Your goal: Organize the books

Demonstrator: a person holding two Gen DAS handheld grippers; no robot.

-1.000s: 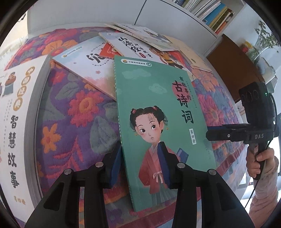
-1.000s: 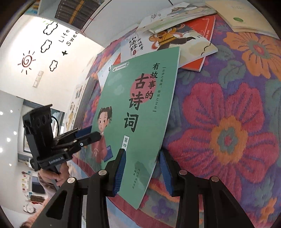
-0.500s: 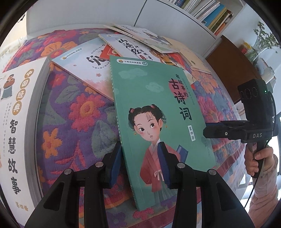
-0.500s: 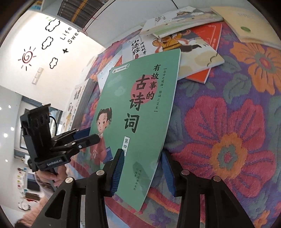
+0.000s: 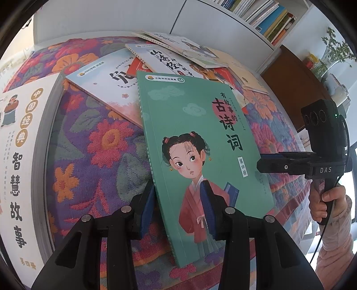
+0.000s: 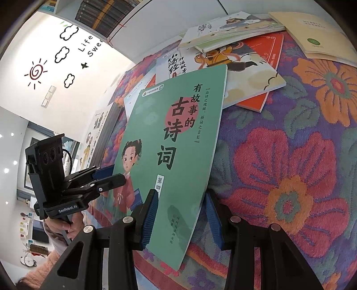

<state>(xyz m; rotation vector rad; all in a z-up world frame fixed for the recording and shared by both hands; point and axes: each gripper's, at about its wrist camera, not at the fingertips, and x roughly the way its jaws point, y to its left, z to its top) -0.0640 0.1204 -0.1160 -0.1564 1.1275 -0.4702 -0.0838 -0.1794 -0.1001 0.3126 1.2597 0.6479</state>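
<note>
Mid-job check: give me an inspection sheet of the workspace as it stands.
Surface: floral cloth, purple with orange and red flowers.
Job's things: green book tilted, near corners off the cloth.
Clutter: loose books overlapping beyond it; tall white book at the left edge.
Grippers: left gripper and right gripper each straddle a near corner, one pad over the cover, one under.
Cables: black cable hanging from the right handle.
Surroundings: bookshelf, plant, wall decals.
</note>
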